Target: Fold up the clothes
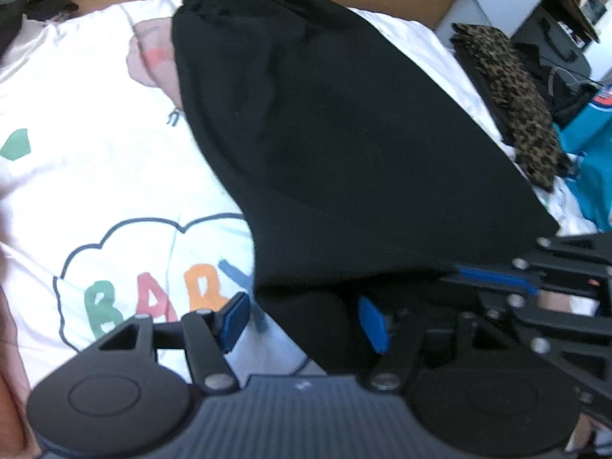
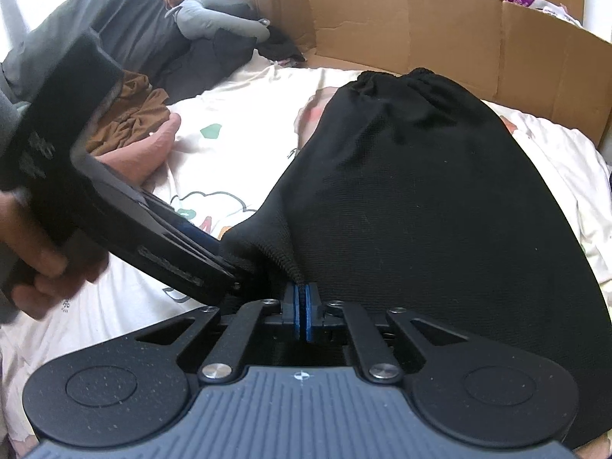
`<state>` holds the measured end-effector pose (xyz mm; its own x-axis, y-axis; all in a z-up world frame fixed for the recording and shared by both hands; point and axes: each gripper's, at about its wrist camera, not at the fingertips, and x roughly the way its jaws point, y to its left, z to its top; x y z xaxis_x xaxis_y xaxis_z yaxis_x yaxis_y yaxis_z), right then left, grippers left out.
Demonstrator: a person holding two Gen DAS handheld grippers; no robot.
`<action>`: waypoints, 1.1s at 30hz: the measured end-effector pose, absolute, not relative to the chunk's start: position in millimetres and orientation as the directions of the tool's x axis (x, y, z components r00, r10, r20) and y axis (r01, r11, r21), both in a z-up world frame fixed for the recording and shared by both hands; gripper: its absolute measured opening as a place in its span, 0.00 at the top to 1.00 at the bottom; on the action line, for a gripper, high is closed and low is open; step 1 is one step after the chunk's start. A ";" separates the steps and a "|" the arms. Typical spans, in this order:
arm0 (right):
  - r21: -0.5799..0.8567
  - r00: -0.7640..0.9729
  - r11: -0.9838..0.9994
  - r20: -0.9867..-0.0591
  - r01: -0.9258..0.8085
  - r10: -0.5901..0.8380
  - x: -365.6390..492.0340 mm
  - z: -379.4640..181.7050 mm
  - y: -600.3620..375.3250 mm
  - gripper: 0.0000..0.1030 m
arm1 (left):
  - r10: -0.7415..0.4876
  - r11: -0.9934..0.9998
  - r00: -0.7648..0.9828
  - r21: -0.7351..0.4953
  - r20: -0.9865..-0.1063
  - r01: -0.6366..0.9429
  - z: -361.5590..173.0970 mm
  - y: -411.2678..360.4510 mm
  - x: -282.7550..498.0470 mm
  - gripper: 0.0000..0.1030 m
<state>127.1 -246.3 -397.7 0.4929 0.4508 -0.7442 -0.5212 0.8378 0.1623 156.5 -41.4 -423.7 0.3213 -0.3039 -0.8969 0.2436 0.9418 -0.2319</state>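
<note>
A black garment lies spread on the bed, its gathered waistband at the far end. My right gripper is shut on the garment's near edge, and a ridge of cloth rises from between its blue pads. My left gripper stands open, with the garment's near corner lying loosely between its jaws, closer to the right pad. In the right wrist view the left gripper comes in from the left, held by a hand, its tips at that same corner. The right gripper shows at the lower right of the left wrist view.
The bed has a white sheet with cartoon prints. A cardboard sheet stands along its far side. A leopard-print cloth lies at the right edge. At the far left are a brown garment and a grey pillow.
</note>
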 end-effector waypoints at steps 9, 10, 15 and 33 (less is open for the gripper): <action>0.247 0.465 0.829 -0.731 -0.501 0.499 126.6 -394.8 -255.8 0.99 | -0.233 0.946 0.414 -0.105 -0.880 0.308 -419.6 -44.7 163.2 0.48; 0.262 0.456 0.825 -0.731 -0.501 0.508 126.9 -394.8 -256.7 0.98 | -0.231 0.943 0.415 -0.097 -0.880 0.318 -418.5 -43.4 163.4 0.59; 0.394 0.418 0.784 -0.683 -0.479 0.599 128.1 -388.6 -273.1 0.96 | -0.236 0.942 0.385 -0.113 -0.892 0.316 -418.6 -30.2 164.7 0.77; 0.238 0.495 0.969 -0.836 -0.063 0.238 151.4 -448.6 -352.3 0.91 | -0.170 0.949 0.340 -0.061 -0.925 0.310 -422.7 17.1 155.5 1.00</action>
<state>151.4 -352.3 -448.6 0.4952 0.2377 -0.8356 -0.0633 0.9692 0.2382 155.5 17.1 -422.7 0.3401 -0.1704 -0.9248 0.3105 0.9486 -0.0607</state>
